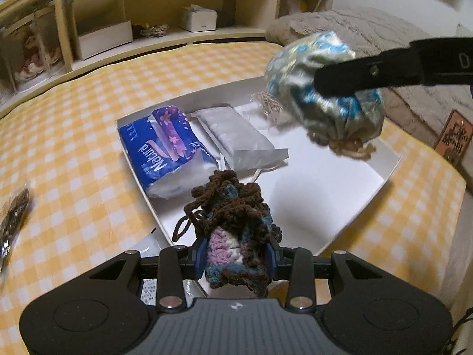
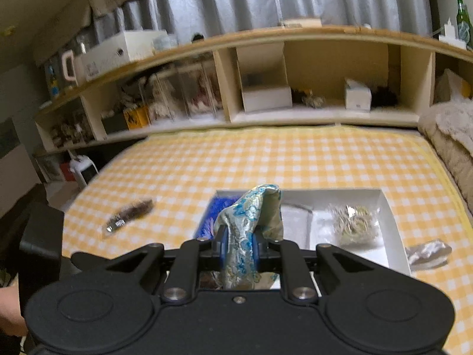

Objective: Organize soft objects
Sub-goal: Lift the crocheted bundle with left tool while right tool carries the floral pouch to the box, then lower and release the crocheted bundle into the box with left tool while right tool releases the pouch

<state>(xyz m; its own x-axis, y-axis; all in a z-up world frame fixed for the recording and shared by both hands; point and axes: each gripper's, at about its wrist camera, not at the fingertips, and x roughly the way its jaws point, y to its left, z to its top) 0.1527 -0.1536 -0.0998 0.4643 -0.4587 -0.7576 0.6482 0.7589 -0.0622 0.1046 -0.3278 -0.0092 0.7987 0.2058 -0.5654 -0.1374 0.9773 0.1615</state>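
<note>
My left gripper (image 1: 236, 251) is shut on a brown, blue and pink crocheted pouch (image 1: 233, 224), held above the near edge of a white box (image 1: 340, 192). My right gripper (image 2: 239, 245) is shut on a blue-and-gold brocade pouch (image 2: 251, 216), held above the box (image 2: 387, 207); in the left wrist view that pouch (image 1: 322, 94) hangs over the box's far right part with a right finger (image 1: 369, 74) across it. The box holds a blue tissue pack (image 1: 165, 148), a white packet (image 1: 236, 130) and a clear bag of beige cord (image 2: 351, 222).
The box lies on a yellow checked bed cover (image 2: 295, 159). A brown item in clear wrap (image 2: 130, 213) lies left of the box, a silvery packet (image 2: 428, 253) right of it. A wooden shelf headboard (image 2: 266, 88) runs along the back; a beige blanket (image 1: 369, 29) lies at right.
</note>
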